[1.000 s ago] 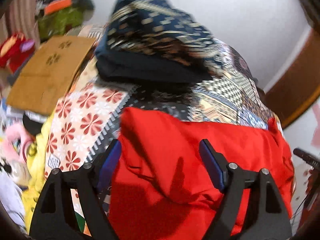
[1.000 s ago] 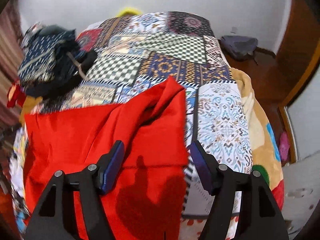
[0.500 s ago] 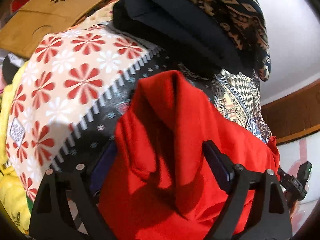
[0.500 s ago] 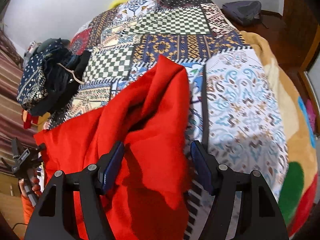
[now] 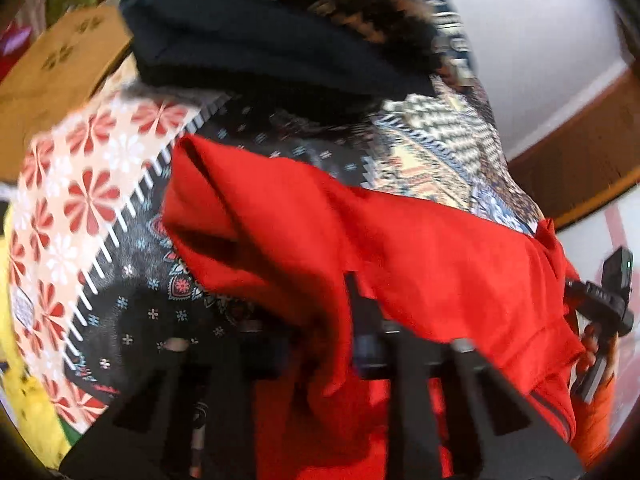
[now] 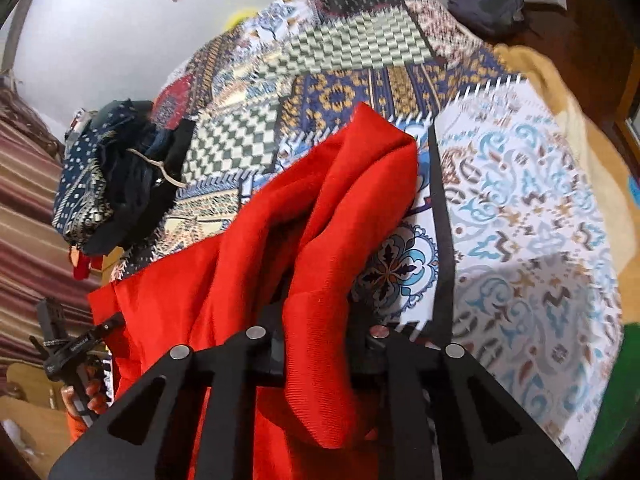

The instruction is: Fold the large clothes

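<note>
Up close, both black claws are clamped on one red garment (image 6: pixel 320 208) over a bed. From the right wrist view, the right gripper (image 6: pixel 320 350) has its fingers drawn nearly together, with a thick fold of red cloth pinched between them. From the left wrist view, which is blurred, the left gripper (image 5: pixel 316 344) is likewise closed on a bunched corner of the same cloth. Between the two claws the garment stretches crosswise over the patchwork bedspread (image 6: pixel 520 208), its long axis running from claw to claw. Beyond it, a pile of dark patterned clothes (image 6: pixel 108 176) lies on the bedspread.
</note>
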Tool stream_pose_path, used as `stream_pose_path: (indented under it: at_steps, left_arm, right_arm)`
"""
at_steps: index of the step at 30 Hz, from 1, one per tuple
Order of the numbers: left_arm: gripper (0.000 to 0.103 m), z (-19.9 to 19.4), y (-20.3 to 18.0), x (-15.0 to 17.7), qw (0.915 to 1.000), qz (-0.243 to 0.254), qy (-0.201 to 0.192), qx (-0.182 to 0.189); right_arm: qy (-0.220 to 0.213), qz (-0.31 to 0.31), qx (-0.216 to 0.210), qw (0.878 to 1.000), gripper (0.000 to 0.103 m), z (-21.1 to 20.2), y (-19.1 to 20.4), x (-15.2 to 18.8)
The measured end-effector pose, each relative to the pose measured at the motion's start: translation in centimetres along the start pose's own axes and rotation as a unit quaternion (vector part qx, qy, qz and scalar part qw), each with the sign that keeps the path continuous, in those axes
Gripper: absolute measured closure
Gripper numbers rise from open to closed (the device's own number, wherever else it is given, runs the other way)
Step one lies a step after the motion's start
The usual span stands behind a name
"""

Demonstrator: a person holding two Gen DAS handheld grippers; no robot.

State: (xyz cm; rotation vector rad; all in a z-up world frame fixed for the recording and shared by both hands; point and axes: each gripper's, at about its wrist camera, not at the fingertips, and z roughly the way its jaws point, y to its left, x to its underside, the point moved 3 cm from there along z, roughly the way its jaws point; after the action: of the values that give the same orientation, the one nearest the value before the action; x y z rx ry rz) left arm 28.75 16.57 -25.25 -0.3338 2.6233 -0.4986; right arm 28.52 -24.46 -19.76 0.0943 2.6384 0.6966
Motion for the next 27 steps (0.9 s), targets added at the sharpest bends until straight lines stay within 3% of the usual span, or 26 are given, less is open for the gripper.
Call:
stream_pose_path:
  at_steps: [8,11,17,22,27]
  left_arm:
    - [0.088,-6.0,-6.3,-2.5,0.9952,0.06,-0.063,0.044]
    - [0.089,-8.4,-9.9,-4.1,0.9894,0.089,-0.092,0.07]
    - [0.089,-11.7,-16.2,-8.3,0.9751,0.144,-0.145,0.085]
    - [0.089,-10.0,-19.5,-12.7,0.9723,0.158,-0.155,0.074]
    - [0.088,-2.3,-21.2,-16.8,0.9775,0.174,-0.113,0.04]
  right_arm:
    - [-0.09,-0.031,-0.013,0.995,0.09,-7.2,2.4,-1.4]
    - [-0.127,-0.05,-0.01,0.991,0.091,-10.3,3.2,-2.5]
    - [-0.19,-0.05,0.004,0.981,0.091,-14.8,2.8,-5.4]
    - [-0.214,-0.049,0.026,0.975,0.091,-15.7,1.8,-8.9]
    - [-0.196,-0.034,0.061,0.978,0.091,-11.5,-0.8,-12.1]
